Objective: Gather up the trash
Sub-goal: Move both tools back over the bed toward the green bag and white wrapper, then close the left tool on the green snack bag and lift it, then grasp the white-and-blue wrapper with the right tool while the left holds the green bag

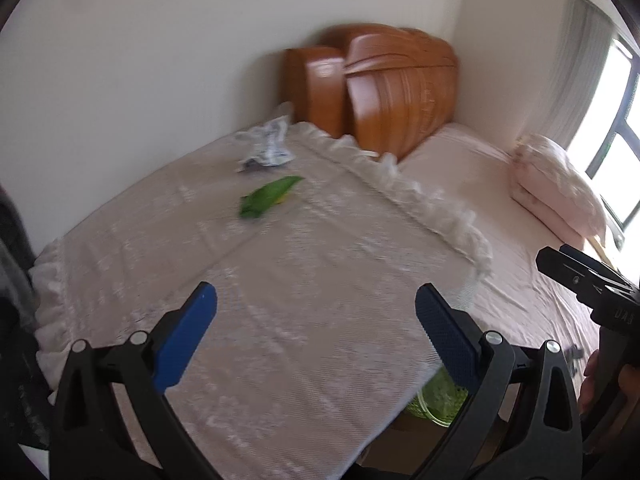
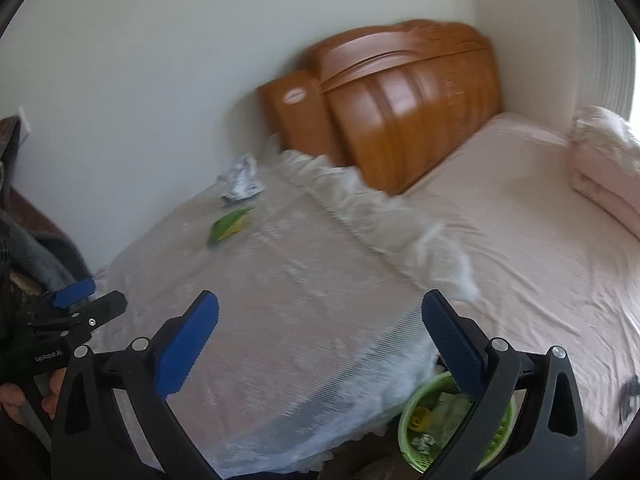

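A green wrapper (image 1: 269, 197) (image 2: 229, 225) lies on the lace-covered table, far from both grippers. Behind it, near the wall, sits a crumpled white and blue wrapper (image 1: 265, 145) (image 2: 241, 184). A green trash basket (image 2: 444, 420) (image 1: 438, 400) with scraps inside stands on the floor between table and bed, below my right gripper's right finger. My left gripper (image 1: 316, 308) hovers open over the table's near part, nothing between its blue pads. My right gripper (image 2: 320, 316) is also open and empty above the table's near edge. Each gripper shows at the side of the other's view.
The table (image 1: 280, 300) under a white lace cloth abuts a bed with a pink sheet (image 2: 520, 220) on the right. A wooden headboard (image 1: 392, 84) stands in the corner. A folded pink quilt (image 1: 556, 188) lies by the window. A person's hand (image 2: 16, 396) holds the left gripper.
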Motion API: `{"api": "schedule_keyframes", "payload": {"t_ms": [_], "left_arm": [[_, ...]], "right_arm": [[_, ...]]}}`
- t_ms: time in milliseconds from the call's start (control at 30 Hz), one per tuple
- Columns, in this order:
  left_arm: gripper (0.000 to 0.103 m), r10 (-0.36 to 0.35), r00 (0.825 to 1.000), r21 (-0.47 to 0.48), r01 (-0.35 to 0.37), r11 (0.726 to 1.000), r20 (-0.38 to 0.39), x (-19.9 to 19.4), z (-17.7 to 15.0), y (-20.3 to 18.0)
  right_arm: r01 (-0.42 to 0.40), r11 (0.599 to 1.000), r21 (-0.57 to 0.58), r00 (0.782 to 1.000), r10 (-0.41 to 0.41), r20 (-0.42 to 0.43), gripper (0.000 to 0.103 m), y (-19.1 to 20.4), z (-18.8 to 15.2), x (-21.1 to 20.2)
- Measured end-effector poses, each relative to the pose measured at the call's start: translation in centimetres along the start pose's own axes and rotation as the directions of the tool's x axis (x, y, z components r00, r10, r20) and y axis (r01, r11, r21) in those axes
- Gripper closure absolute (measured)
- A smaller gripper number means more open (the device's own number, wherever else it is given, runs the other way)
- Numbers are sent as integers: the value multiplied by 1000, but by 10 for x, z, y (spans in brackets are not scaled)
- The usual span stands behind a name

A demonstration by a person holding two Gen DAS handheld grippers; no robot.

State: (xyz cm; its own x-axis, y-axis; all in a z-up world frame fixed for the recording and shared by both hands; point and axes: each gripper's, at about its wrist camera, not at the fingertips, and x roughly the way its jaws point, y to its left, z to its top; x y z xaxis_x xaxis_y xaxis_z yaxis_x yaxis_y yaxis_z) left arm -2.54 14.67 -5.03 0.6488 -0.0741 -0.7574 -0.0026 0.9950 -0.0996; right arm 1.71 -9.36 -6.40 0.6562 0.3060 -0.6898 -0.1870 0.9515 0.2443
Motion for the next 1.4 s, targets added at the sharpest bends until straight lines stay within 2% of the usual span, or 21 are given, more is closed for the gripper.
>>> {"api": "schedule_keyframes", "payload": {"t_ms": [133,267,367,500,600,800,900,967,1067,1200,1267,1400], "left_arm": [[8,42,999,-1,-42,999,-17,17,3,21],[8,49,999,53,-48,997,-18,47,15,33],[8,35,999,119,-31,992,-33,86,32,40],[8,-4,997,155,17,988,-80,139,54,49],[9,-2,994,185,22,982,-107,182,69,53],[25,22,988,257,19,966,-154,253,92,52],[34,20,983,273,31,962,-182,275,95,50],[41,21,981,278,33,960,-191,283,97,50],[54,-22,980,249,73,966,-200,287,101,51],[60,-11,983,221,51,974,-181,284,101,53],[65,-20,985,172,49,984,-169,275,102,60],[67,-22,990,46,28,999,-142,252,104,80]], "right_arm": [[-35,999,-20,999,35,-35,2,18,11,27],[-44,998,-37,998,42,-56,2,30,21,47],[-34,999,-34,997,31,-74,2,31,28,63],[-20,1000,-13,994,19,-104,2,26,36,85],[-8,1000,1,992,8,-126,2,20,42,104],[7,1000,19,987,-3,-163,2,14,51,137],[6,1000,13,984,-3,-176,2,13,54,150],[4,1000,6,982,-3,-186,2,13,55,156],[-1,1000,1,980,1,-198,2,13,56,164],[-18,1000,-5,978,16,-210,2,16,61,176],[-25,1000,-17,976,21,-216,2,19,66,183],[-53,997,-54,975,40,-218,2,33,83,205]]}}
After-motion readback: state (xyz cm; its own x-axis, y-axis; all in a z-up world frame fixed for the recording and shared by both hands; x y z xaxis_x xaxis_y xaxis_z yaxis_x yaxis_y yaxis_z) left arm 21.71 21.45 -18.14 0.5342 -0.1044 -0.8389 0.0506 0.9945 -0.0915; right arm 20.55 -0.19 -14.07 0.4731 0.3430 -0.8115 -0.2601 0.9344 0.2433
